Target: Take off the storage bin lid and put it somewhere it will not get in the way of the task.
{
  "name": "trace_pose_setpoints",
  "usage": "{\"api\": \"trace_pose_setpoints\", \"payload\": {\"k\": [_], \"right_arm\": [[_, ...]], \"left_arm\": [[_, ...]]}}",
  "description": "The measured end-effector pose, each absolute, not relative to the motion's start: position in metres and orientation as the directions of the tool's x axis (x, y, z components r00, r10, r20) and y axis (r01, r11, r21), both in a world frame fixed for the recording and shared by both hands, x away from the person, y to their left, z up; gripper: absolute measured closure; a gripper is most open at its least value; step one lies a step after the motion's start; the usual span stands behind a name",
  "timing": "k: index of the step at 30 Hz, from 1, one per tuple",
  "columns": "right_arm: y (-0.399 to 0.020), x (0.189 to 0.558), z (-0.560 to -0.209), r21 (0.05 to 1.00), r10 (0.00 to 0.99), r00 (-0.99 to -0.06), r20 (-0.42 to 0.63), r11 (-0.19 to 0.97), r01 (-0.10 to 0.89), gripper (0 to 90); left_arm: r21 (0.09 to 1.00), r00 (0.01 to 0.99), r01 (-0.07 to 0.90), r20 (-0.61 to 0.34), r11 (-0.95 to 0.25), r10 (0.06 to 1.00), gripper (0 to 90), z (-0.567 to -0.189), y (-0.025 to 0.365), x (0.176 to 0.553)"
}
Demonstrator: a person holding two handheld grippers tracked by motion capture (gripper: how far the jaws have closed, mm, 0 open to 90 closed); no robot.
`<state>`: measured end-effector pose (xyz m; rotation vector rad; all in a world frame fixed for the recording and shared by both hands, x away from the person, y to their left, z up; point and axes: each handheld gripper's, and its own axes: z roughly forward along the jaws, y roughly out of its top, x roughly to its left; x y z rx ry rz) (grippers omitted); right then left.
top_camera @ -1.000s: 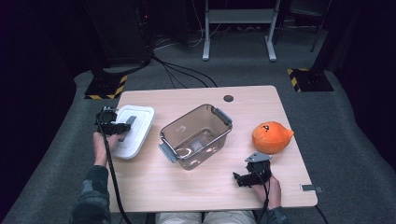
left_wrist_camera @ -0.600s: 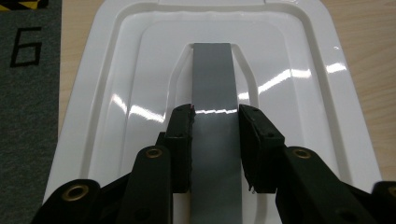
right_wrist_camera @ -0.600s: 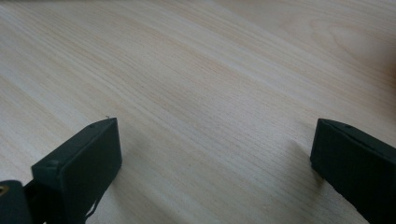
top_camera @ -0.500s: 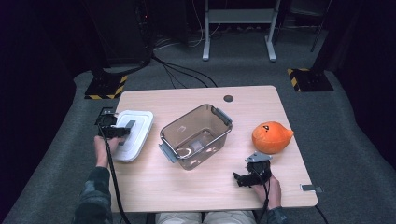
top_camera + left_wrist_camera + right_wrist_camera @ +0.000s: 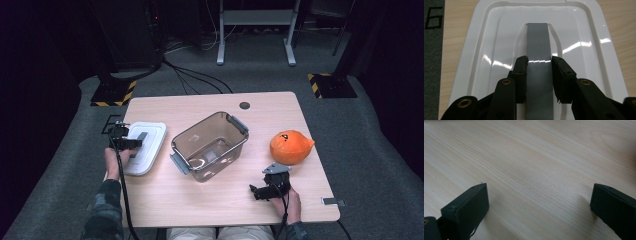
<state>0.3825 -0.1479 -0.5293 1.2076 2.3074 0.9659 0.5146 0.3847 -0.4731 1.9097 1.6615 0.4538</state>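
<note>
A dark room with grey carpet and cables surrounds my pale wooden tabletop (image 5: 210, 200). From above, the white lid (image 5: 145, 147) lies flat near the left edge, the clear bin (image 5: 210, 145) stands at the middle with grey latches at both ends, and an orange plush (image 5: 290, 146) sits to the right.

My left gripper (image 5: 131, 143) is over the lid. The left gripper view shows what the high view cannot: my jaws sit on either side of the grey handle (image 5: 538, 47) that runs down the lid's (image 5: 486, 50) glossy middle, closed in against its two edges — a grip on that strip.

My right gripper (image 5: 256, 192) rests near the front edge, close to the plush but apart from it. The right gripper view looks down on bare wood grain (image 5: 529, 170), its jaws spread wide with nothing between them — a detail too small to read from above.
</note>
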Motion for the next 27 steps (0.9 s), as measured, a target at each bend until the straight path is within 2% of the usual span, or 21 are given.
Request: {"api": "trace_pose_setpoints", "payload": {"k": [18, 27], "right_arm": [[-0.148, 0.383, -0.529, 0.714, 0.822, -0.569, -0.003, 0.401, 0.575, 1.3], [-0.148, 0.383, -0.529, 0.714, 0.821, -0.570, -0.005, 0.402, 0.573, 1.3]], "left_arm": [[0.572, 0.152, 0.817, -0.086, -0.076, 0.985, 66.5, -0.492, 0.379, 0.522], [0.588, 0.161, 0.802, -0.045, -0.104, 0.986, 66.3, -0.494, 0.375, 0.521]]}}
